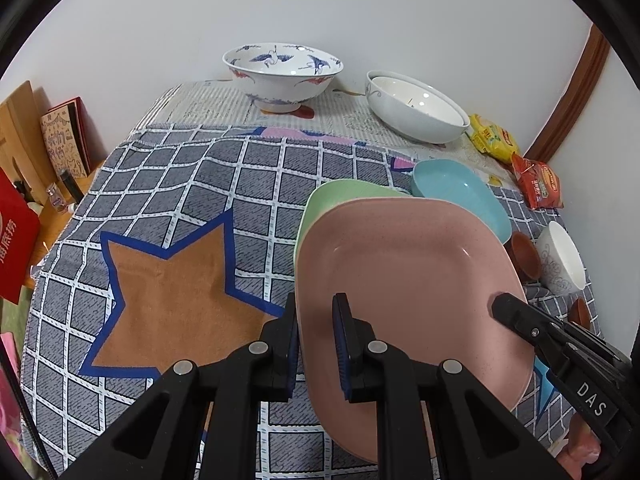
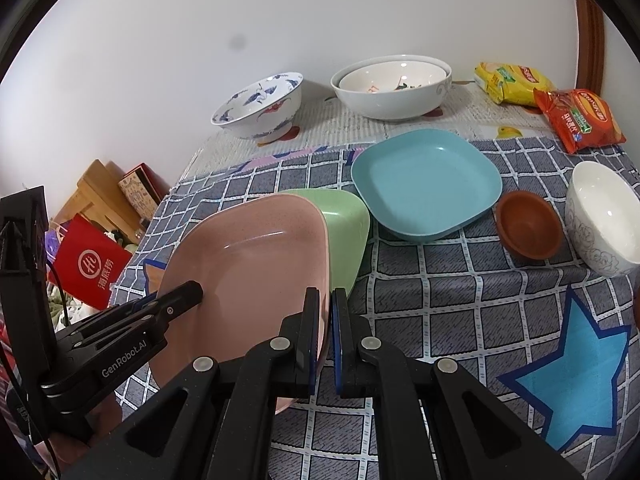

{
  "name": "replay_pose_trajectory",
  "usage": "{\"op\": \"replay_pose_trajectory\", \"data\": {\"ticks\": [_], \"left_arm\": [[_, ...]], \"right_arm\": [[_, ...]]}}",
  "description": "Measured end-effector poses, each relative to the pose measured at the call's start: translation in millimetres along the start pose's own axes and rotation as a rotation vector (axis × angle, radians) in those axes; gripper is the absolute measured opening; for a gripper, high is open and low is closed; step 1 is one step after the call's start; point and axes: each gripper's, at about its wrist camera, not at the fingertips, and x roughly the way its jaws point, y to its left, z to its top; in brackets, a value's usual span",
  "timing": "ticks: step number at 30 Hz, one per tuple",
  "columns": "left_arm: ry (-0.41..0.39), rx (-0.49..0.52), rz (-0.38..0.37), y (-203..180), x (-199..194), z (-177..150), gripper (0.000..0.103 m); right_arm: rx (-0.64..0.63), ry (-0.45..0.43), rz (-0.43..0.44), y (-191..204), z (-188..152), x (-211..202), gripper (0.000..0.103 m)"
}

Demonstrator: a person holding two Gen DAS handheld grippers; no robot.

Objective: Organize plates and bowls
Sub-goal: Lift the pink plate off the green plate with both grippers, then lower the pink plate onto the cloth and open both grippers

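Both grippers pinch the pink plate [image 1: 408, 280], the left gripper [image 1: 316, 344] on one edge and the right gripper [image 2: 326, 340] across from it. The plate hangs tilted over the green plate [image 2: 346, 232], just below on the tabletop [image 1: 168, 208].

A plain white wall [image 1: 320, 8] fills the upper part of both views, evenly lit, with a brown wooden door frame [image 1: 576, 96] running down the upper right. The bench wears a grey checked cloth [image 2: 440, 300] with star patches, newspaper [image 1: 216, 100] showing at its far edge. At lower left stand a wooden rack [image 2: 96, 196] and a red paper bag [image 2: 90, 260].
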Motion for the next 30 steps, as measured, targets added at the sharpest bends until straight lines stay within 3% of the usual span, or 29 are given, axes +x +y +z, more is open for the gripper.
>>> {"op": "replay_pose_trajectory", "data": {"ticks": [14,30], "left_arm": [[0.025,0.003,0.009,5.8,18.6,7.5,0.015],[0.015,0.033,0.007,3.5,43.7,43.4,0.015]], "right_arm": [[0.005,0.039,-0.001,-2.9,-0.5,23.0,0.006],[0.008,0.046,0.000,-8.6,16.1,47.5,0.008]]}}
